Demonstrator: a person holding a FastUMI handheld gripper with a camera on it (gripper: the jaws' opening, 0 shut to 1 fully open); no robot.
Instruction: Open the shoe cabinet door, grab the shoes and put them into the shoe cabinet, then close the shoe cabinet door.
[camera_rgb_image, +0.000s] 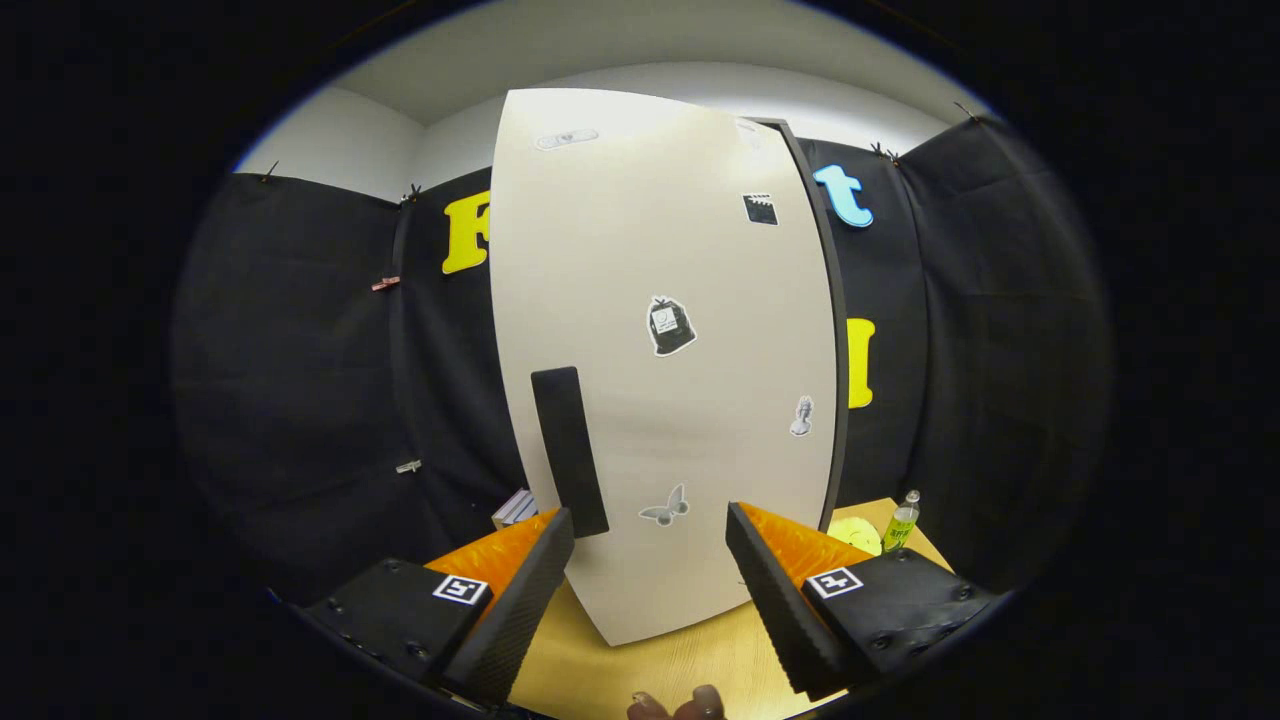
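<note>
The shoe cabinet (660, 360) stands upright on the wooden table, its pale door facing me and shut against the dark frame on its right side. A black vertical handle (570, 450) sits on the door's lower left, just beyond my left finger. Small stickers dot the door. My gripper (650, 525) is open, its two fingers (530, 590) spread wide just in front of the door's lower part, with nothing between them. No shoes are in sight.
The wooden table (650, 665) carries the cabinet. A small green bottle (902, 520) and a yellow round thing (855, 535) sit right of the cabinet. A white-grey box (515, 508) lies left of it. Fingertips of a hand (680, 708) show below the gripper.
</note>
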